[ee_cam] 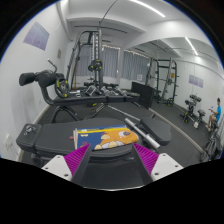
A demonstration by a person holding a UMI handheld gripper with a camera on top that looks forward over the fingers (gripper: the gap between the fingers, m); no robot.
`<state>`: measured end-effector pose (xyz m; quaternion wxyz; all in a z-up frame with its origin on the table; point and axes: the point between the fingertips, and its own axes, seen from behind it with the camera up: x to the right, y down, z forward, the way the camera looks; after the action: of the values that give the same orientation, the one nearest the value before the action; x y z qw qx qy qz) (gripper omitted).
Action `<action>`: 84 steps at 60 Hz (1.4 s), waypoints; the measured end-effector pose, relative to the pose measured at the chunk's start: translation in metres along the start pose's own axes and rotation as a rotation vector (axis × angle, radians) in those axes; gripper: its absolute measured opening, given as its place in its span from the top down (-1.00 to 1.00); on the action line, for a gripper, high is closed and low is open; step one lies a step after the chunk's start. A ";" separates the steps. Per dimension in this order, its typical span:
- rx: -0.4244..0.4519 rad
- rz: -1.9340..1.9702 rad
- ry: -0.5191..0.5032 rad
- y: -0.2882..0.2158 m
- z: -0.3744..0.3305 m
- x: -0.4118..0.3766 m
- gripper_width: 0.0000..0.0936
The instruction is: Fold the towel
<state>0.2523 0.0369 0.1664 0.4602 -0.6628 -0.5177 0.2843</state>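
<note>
Just ahead of the claw the colourful towel is lying flat on the dark worktop, its long axis running crosswise; the fingers are standing open, holding nothing.

Gym: weight machines, benches.

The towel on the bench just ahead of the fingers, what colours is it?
The towel is patterned in orange, yellow and blue, seen in the gripper view.
</note>
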 end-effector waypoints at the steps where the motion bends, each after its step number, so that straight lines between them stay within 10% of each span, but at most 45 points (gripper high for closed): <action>1: -0.001 -0.002 -0.006 0.000 0.002 -0.005 -0.82; 73: -0.152 -0.188 -0.298 0.074 0.242 -0.213 -0.83; 82: -0.144 -0.132 -0.309 0.069 0.258 -0.214 -0.28; 84: -0.140 -0.156 -0.282 0.069 0.262 -0.207 0.25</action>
<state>-0.0046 -0.0798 -0.0249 0.3561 -0.6047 -0.6456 0.3012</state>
